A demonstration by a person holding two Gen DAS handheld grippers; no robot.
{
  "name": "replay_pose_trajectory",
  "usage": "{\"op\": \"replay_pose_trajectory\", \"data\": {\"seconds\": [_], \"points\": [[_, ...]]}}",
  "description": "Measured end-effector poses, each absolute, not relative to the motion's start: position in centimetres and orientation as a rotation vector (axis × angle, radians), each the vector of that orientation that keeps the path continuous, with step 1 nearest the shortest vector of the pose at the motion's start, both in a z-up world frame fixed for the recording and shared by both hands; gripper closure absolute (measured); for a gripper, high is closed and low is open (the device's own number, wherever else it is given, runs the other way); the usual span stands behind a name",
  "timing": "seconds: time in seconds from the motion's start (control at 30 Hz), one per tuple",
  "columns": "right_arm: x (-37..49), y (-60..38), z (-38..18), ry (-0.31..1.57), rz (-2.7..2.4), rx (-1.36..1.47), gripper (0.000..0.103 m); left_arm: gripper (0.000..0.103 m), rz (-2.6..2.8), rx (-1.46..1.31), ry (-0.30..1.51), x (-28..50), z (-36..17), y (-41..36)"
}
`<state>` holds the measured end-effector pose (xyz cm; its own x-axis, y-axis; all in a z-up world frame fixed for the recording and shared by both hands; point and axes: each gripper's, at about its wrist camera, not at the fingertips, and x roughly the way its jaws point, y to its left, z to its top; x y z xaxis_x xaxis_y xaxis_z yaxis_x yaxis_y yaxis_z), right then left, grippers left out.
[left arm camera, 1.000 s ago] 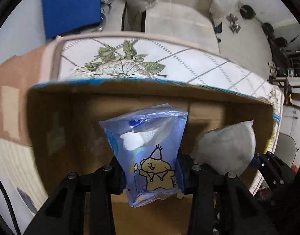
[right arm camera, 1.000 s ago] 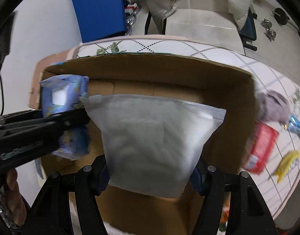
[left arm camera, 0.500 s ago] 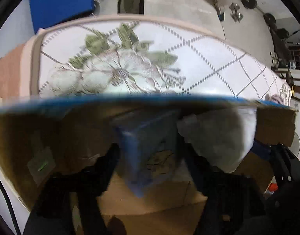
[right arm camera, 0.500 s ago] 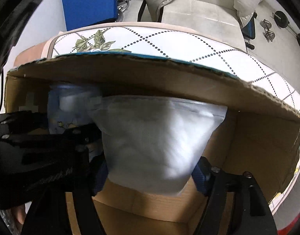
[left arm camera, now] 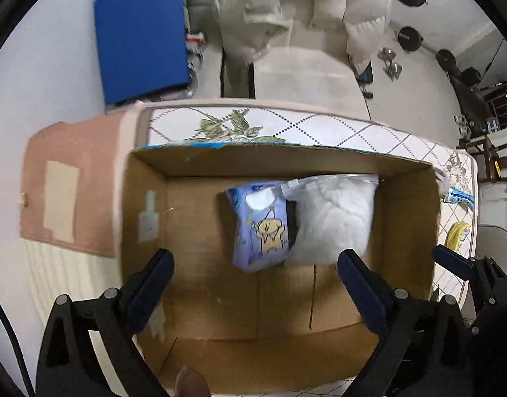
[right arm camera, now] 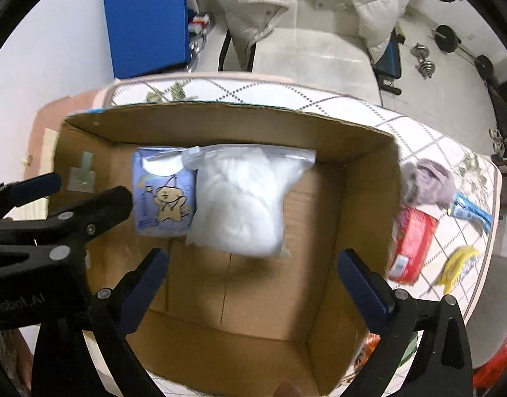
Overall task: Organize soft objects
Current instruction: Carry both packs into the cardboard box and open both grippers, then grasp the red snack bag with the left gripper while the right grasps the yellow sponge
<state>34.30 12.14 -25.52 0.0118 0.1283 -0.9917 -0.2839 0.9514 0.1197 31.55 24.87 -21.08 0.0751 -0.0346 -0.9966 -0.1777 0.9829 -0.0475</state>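
Note:
A cardboard box [left arm camera: 147,198] [right arm camera: 369,198] stands open on the table. Inside, against its far wall, a blue tissue pack with a cartoon dog [left arm camera: 260,228] [right arm camera: 164,195] lies next to a white zip bag of fluffy stuff [left arm camera: 329,218] [right arm camera: 243,198], the two touching. My left gripper [left arm camera: 253,271] is open and empty above the box, nearer than the blue pack. My right gripper [right arm camera: 253,268] is open and empty above the box, nearer than the white bag. The left gripper also shows at the left of the right wrist view [right arm camera: 55,211].
On the patterned tablecloth [right arm camera: 419,139] right of the box lie a purple cloth [right arm camera: 429,185], a red pack [right arm camera: 409,244], a blue packet [right arm camera: 472,211] and a yellow packet [right arm camera: 458,261]. A chair with a white jacket [left arm camera: 303,16] stands behind the table. A blue board [left arm camera: 141,33] leans at the back left.
Both grippers opened and let go of the blue pack and the white bag, which now lie in the box. Both grippers pulled back up and away from them.

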Motion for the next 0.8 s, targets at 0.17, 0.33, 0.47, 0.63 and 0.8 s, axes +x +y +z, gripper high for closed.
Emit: {"op": "replay_pose_trajectory", "data": {"seconds": [0.17,0.33,0.47,0.63,0.8], "points": [[30.3,10.3,-21.9,1.448,0.313,-0.076,0.0,0.001,0.123,-0.158,1.388,28.9,-17.3,24.4],[26.4,8.5,-18.7,1.385,0.305,-0.043,0.0,0.001,0.115,-0.158,1.31,25.9,-13.8,24.3],[24.0,7.3,-16.0,1.334,0.311,-0.02,0.0,0.001,0.117,-0.141,1.282,23.6,-11.8,24.2],[22.3,6.8,-14.1,1.303,0.333,0.0,0.0,0.001,0.116,-0.148,1.272,21.7,-11.0,23.6],[21.7,5.6,-13.2,1.306,0.367,0.041,0.0,0.001,0.108,-0.154,1.275,21.0,-10.2,22.5]]}}
